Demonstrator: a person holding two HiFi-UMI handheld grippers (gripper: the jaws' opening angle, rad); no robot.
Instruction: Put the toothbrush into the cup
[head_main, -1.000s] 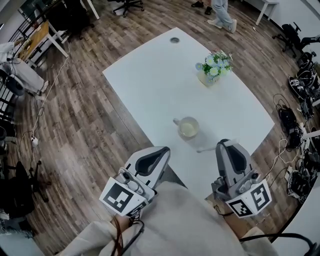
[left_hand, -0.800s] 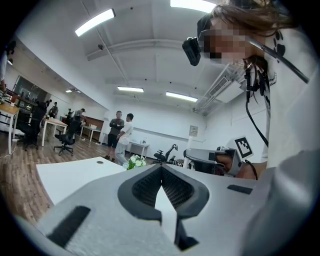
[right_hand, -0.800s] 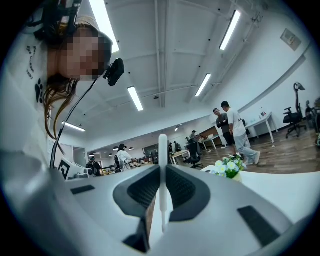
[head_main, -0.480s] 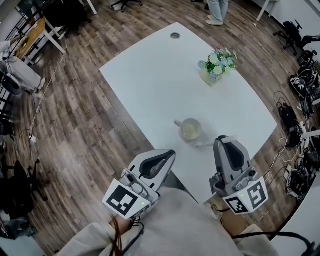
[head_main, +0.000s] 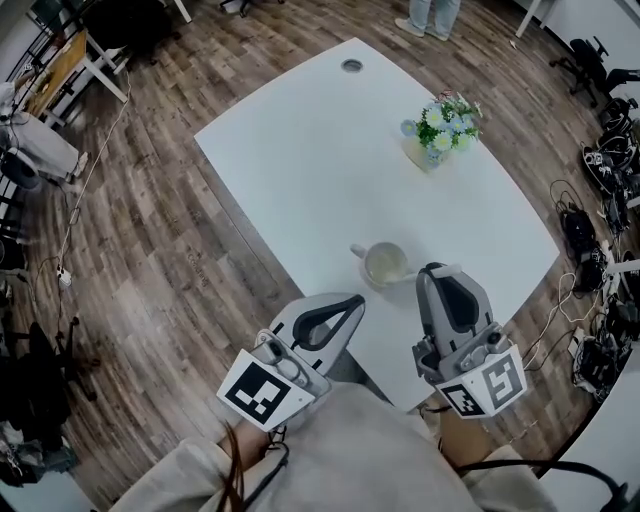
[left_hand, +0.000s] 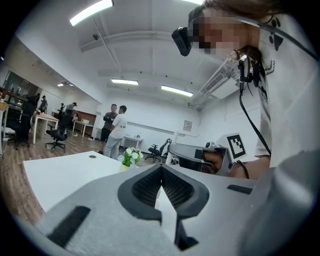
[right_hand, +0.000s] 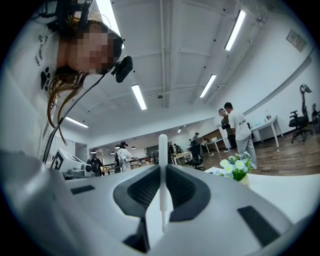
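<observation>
A pale cup (head_main: 385, 264) with a handle on its left stands on the white table (head_main: 300, 170) near its front edge. My right gripper (head_main: 433, 272) is just right of the cup, shut on a thin white toothbrush (head_main: 408, 279) whose end reaches toward the cup's rim. In the right gripper view the toothbrush (right_hand: 162, 165) stands upright between the closed pads of the right gripper (right_hand: 162, 172). My left gripper (head_main: 352, 302) hangs off the table's front left edge, below and left of the cup. In its own view the left gripper (left_hand: 161, 175) has its jaws together with nothing between them.
A small vase of flowers (head_main: 440, 135) stands at the table's far right. A round cable hole (head_main: 351, 66) sits near the far corner. Wood floor surrounds the table, with cables and gear (head_main: 600, 250) at the right and people standing beyond the far end.
Both grippers have moved forward toward the cup. The right one, still shut on the toothbrush, has come closer to the cup's right side.
</observation>
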